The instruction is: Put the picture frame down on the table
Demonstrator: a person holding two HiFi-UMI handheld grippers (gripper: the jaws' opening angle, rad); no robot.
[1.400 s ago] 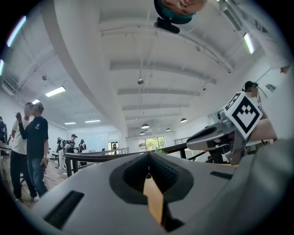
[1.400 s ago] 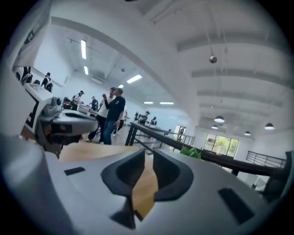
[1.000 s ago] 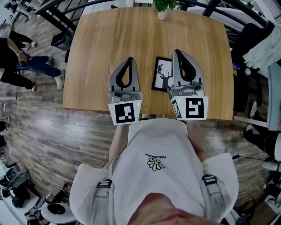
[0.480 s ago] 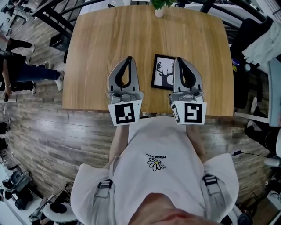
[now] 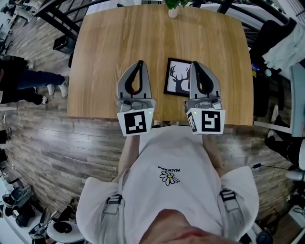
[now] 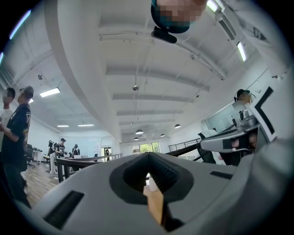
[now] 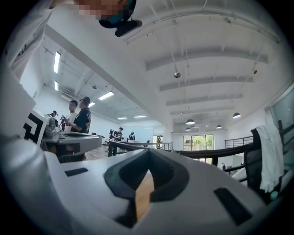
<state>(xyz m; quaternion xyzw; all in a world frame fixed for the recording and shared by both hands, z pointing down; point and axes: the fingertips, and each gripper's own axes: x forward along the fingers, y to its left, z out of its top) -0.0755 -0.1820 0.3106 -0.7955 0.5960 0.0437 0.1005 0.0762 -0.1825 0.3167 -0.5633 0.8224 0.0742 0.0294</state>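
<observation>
Black picture frame (image 5: 178, 77) lies flat on table (image 5: 109, 47).

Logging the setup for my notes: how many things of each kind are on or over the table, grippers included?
Frame: 1
Potted plant: 1
Grippers: 2 (left gripper, right gripper)
Total: 4
</observation>
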